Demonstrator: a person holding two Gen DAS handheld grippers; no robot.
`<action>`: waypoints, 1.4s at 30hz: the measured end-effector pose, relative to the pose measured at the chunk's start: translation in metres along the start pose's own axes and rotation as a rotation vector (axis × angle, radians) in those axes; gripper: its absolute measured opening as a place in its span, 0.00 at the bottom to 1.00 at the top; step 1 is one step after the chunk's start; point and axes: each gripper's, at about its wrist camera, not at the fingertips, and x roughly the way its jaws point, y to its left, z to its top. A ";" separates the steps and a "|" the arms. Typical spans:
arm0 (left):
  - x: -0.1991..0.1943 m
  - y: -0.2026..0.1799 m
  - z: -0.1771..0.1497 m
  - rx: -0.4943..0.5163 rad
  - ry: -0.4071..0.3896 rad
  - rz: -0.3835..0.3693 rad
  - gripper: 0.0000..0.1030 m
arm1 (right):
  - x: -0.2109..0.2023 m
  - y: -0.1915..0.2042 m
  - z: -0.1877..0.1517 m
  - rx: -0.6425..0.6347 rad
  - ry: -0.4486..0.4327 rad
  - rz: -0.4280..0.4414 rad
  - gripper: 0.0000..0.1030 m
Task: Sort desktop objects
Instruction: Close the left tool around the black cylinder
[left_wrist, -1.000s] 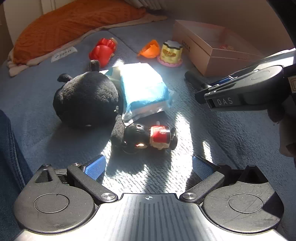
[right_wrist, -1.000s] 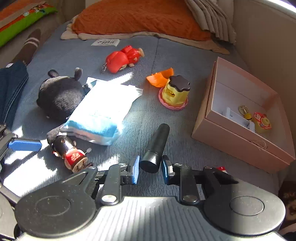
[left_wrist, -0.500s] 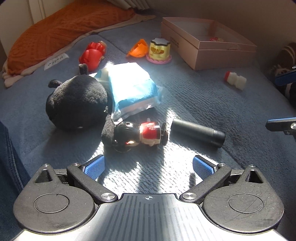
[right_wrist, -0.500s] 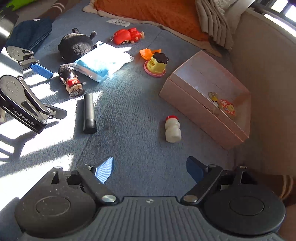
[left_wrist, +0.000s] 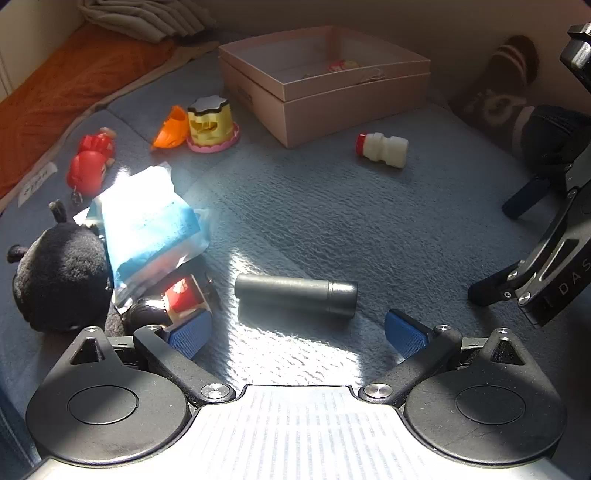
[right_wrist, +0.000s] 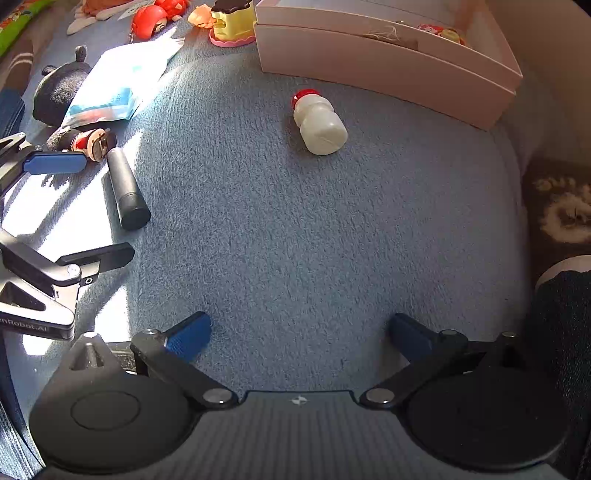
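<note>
The right gripper (right_wrist: 299, 332) had just opened wide with nothing in it. The black tube (left_wrist: 295, 295) lay low in the frame before the wide, empty left gripper (left_wrist: 295, 332), probably next for the pink box (left_wrist: 354, 99).

Blue-grey blanket-covered surface (left_wrist: 332, 206) carried pink box (left_wrist: 354, 107) at top, white bottle (left_wrist: 384, 149) just below, black cylinder (left_wrist: 295, 297) lower centre, plush (left_wrist: 59, 273), blue packet (left_wrist: 151, 229) at left.
</note>
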 end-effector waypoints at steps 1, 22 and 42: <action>0.002 0.000 0.003 0.006 -0.001 -0.003 1.00 | 0.000 0.000 -0.001 0.012 -0.001 0.001 1.00; 0.016 0.000 0.014 0.003 0.020 -0.043 1.00 | -0.009 0.043 -0.023 -0.169 0.008 -0.082 1.00; 0.006 -0.010 -0.005 -0.037 -0.005 -0.015 0.80 | -0.041 0.102 -0.079 -0.592 -0.029 -0.085 1.00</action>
